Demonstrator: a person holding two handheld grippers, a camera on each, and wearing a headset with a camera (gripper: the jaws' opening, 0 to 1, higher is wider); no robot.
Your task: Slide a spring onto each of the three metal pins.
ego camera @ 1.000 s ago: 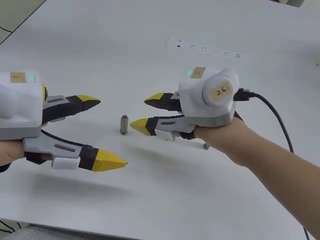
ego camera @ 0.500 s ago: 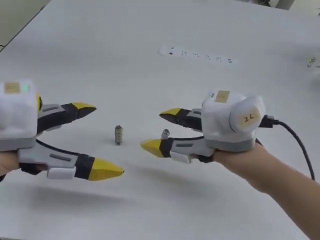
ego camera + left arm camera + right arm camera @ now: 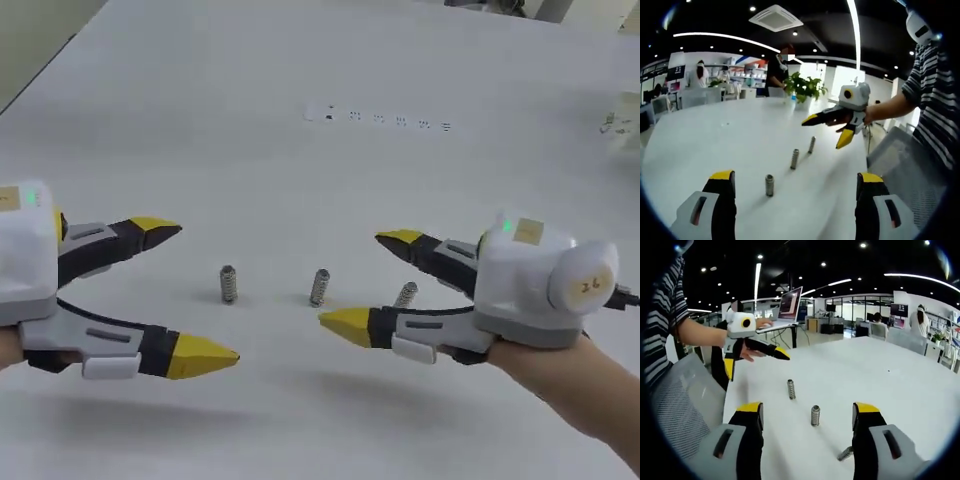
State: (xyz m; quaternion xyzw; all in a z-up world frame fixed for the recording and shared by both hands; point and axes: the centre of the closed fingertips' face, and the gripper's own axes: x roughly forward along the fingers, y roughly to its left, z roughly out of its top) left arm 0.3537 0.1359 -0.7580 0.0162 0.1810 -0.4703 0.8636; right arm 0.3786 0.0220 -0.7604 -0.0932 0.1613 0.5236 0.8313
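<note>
Three short metal pins stand in a row on the white table (image 3: 300, 180), each with a spring coiled around it: the left pin (image 3: 228, 284), the middle pin (image 3: 319, 287) and the right pin (image 3: 405, 295), which leans a little. My left gripper (image 3: 185, 290) hovers open just left of the row, empty. To the right of the row my right gripper (image 3: 372, 280) is open and empty, its jaws on either side of the right pin but above it. In the left gripper view the pins (image 3: 794, 159) recede toward the right gripper (image 3: 840, 120). In the right gripper view they (image 3: 815, 415) run toward the left gripper (image 3: 747, 347).
A white power strip (image 3: 378, 118) lies flat on the far part of the table. Small items (image 3: 610, 123) sit at the far right edge. A laptop (image 3: 790, 305) and people at other desks show in the background, and a potted plant (image 3: 805, 87).
My right gripper has drawn back to the right, away from the pins, uncovering the middle and right pins with their springs. The left gripper has barely moved. The head camera has shifted.
</note>
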